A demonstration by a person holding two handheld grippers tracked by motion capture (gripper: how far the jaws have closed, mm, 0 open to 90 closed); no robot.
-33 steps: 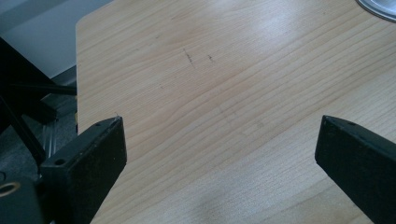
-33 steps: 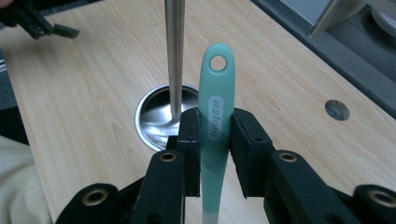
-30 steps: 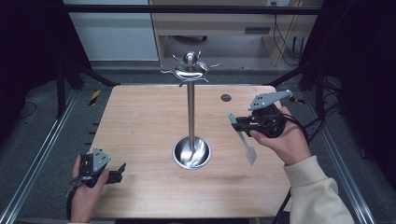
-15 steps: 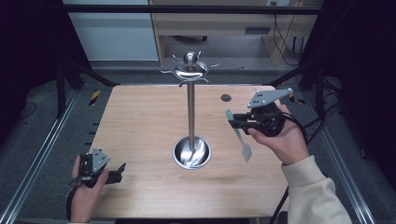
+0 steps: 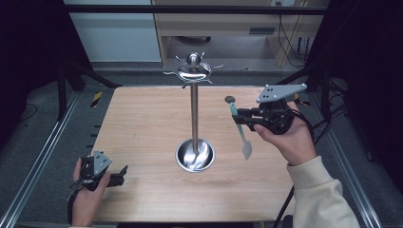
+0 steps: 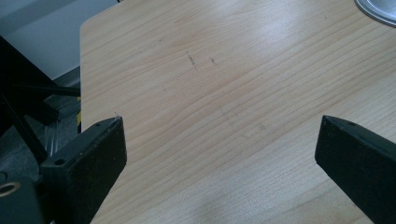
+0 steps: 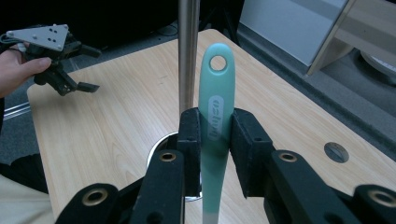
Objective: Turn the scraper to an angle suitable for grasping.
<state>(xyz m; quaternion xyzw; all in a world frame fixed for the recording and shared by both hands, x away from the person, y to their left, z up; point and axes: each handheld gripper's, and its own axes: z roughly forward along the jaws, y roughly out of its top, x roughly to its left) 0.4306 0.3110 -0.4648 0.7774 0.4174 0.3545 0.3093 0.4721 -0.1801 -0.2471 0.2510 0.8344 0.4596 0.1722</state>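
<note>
While clamped in the right gripper (image 7: 215, 135), teal spatula (image 7: 215, 107) with unreadable white handle lettering, left gripper (image 6: 219, 154) gaping open.

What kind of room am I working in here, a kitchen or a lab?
Probably a lab or recording bay, not a kitchen: a bare light wooden table boxed in by a black metal frame, loose black cables on the floor behind, and a plain wooden desk against the back wall.

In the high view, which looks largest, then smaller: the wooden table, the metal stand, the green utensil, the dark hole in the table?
Largest to smallest:
1. table
2. metal stand
3. green utensil
4. dark hole
</note>
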